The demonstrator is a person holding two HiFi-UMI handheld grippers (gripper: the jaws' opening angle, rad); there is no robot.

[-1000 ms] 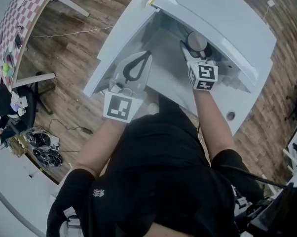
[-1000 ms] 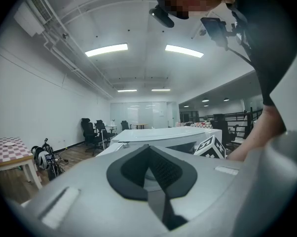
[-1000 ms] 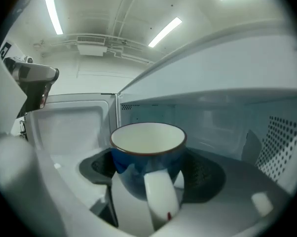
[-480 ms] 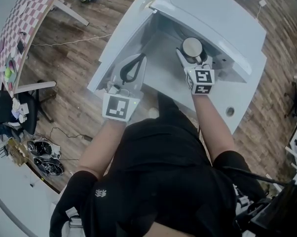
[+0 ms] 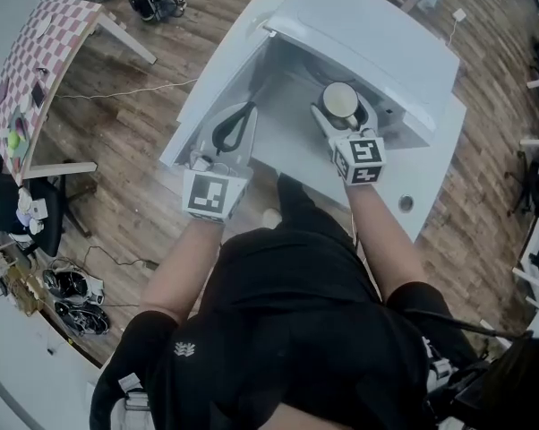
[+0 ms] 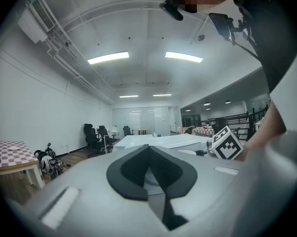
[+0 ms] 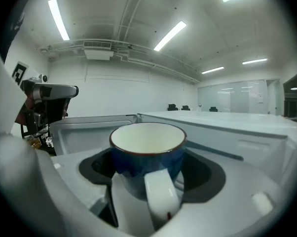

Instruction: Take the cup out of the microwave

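Observation:
A blue cup (image 5: 339, 98) with a white inside and a white handle sits between the fingers of my right gripper (image 5: 343, 115), which is shut on it just in front of the white microwave (image 5: 377, 34). In the right gripper view the cup (image 7: 147, 138) stands upright in that gripper (image 7: 149, 171), its handle toward the camera. The microwave door (image 5: 211, 70) hangs open at the left. My left gripper (image 5: 250, 108) is shut on nothing, lying by the door's inner side; in the left gripper view that gripper (image 6: 149, 148) points into the room.
The microwave stands on a white table (image 5: 422, 195) with a cable hole. A checkered table (image 5: 32, 61) is at the far left over wood floor, with bags and a chair nearby. More desks and office chairs (image 6: 95, 137) fill the room behind.
The right gripper has drawn back toward me with the cup, which has come out from under the microwave's top and now shows whole. The left gripper stays by the door.

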